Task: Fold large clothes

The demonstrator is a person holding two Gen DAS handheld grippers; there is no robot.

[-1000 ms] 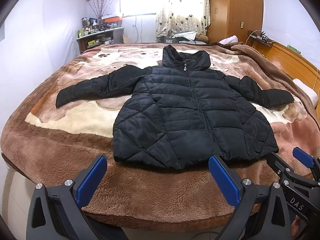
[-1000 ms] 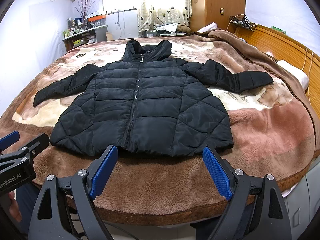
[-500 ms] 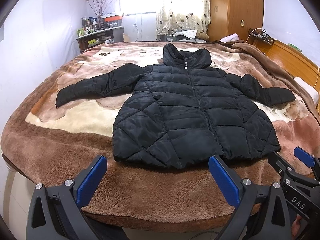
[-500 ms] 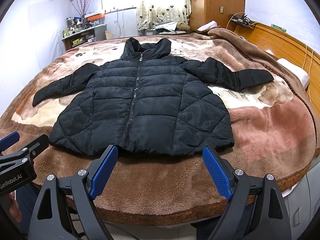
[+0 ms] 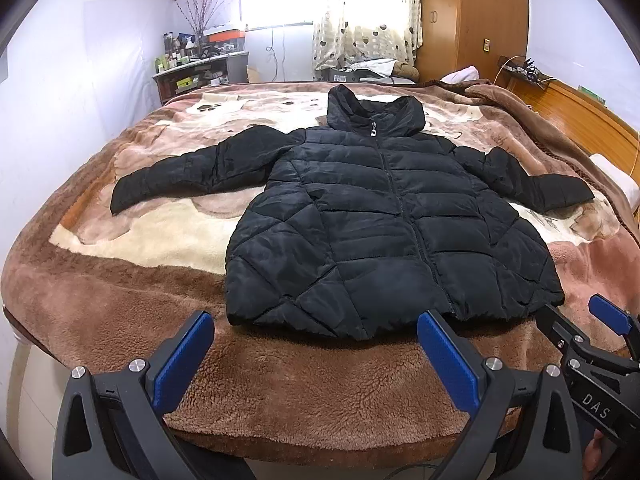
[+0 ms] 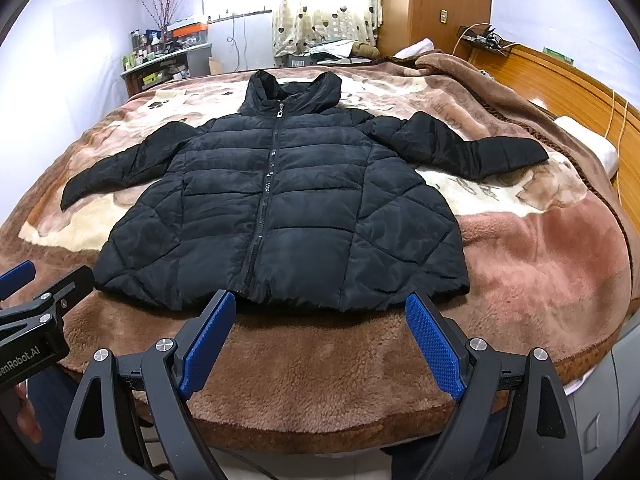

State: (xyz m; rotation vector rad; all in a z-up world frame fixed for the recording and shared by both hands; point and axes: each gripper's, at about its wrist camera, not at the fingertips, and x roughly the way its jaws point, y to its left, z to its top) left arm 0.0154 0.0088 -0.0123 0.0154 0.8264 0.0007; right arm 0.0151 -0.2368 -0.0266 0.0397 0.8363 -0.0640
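Note:
A black quilted hooded jacket (image 5: 384, 224) lies flat and zipped on the bed, front up, hood at the far end, both sleeves spread out to the sides. It also shows in the right wrist view (image 6: 280, 208). My left gripper (image 5: 316, 356) is open and empty, just short of the hem's left half. My right gripper (image 6: 320, 340) is open and empty, just short of the hem's right half. Each gripper shows at the edge of the other's view, the right gripper (image 5: 600, 344) and the left gripper (image 6: 36, 292).
The bed carries a brown and cream plush blanket (image 5: 120, 288) with its near edge under the grippers. A wooden headboard (image 6: 568, 80) runs along the right, with a white pillow (image 6: 588, 140). A cluttered desk (image 5: 200, 72) and a wardrobe (image 5: 472, 16) stand behind.
Both grippers have edged slightly forward toward the jacket's hem, which sits a little closer in both views. The jacket has not moved. Both jaws stay open.

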